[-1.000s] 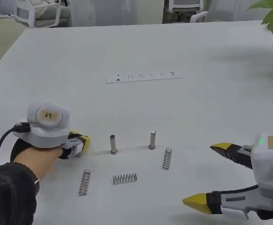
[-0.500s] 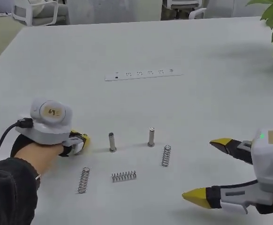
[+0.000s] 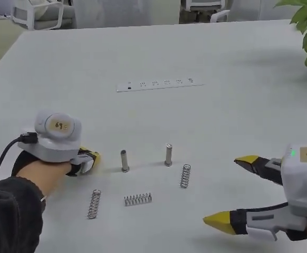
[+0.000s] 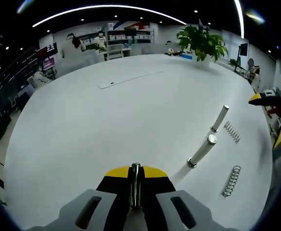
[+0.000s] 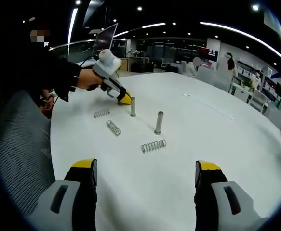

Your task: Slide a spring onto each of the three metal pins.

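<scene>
Unmoved since before: left gripper (image 4: 135,169) jaws pinch shiny cylindrical metal pin (image 4: 136,185); right gripper (image 5: 146,165) jaws spread.

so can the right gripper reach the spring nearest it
Probably yes: the right gripper, jaws open, faces that spring across bare table, and the nearest metal pin stands beyond it, not between.

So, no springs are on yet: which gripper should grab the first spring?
Probably right. The right gripper is open, empty, and nearest a small coiled steel spring; the left gripper is shut on a short metal pin.
</scene>
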A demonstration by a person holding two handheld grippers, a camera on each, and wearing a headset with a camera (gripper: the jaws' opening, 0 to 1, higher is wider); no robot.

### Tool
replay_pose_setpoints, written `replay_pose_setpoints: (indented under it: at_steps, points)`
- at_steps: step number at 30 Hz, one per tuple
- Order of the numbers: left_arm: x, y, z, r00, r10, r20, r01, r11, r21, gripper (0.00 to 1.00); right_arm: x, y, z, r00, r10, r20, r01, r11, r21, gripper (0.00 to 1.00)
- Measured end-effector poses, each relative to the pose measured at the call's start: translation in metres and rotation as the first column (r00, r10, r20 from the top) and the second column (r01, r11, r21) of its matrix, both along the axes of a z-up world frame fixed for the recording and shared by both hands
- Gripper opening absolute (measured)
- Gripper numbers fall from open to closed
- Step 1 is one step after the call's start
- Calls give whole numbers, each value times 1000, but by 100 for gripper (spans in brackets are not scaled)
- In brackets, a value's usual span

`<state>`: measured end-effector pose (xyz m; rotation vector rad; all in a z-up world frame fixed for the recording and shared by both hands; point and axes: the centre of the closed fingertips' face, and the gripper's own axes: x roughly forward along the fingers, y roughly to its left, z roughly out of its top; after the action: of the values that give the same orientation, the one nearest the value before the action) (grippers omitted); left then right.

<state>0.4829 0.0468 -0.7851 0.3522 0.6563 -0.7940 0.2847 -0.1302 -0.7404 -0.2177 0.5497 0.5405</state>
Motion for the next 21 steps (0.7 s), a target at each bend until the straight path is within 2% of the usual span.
replay_pose_setpoints:
  at_steps: [2, 4, 12, 21]
  points:
    - [0, 2, 1, 1000, 7, -2, -7, 1000, 1, 0, 0, 1, 1, 1000, 0, 1, 0, 1000, 0, 83]
    - [0, 2, 4, 1000, 13, -10, -14, 1000, -17, 0, 0, 1, 0, 1000, 2, 2, -2, 1000, -1, 83]
    - [-1, 7, 20, 999, 33, 0, -33, 998, -56, 0, 0, 1, 2, 1000, 9, 7, -9, 1000, -13, 82]
    - [-17, 12, 33, 1000, 8, 15, -7, 997, -73, 0, -1, 4, 6, 1000, 14, 18, -14, 1000, -24, 82]
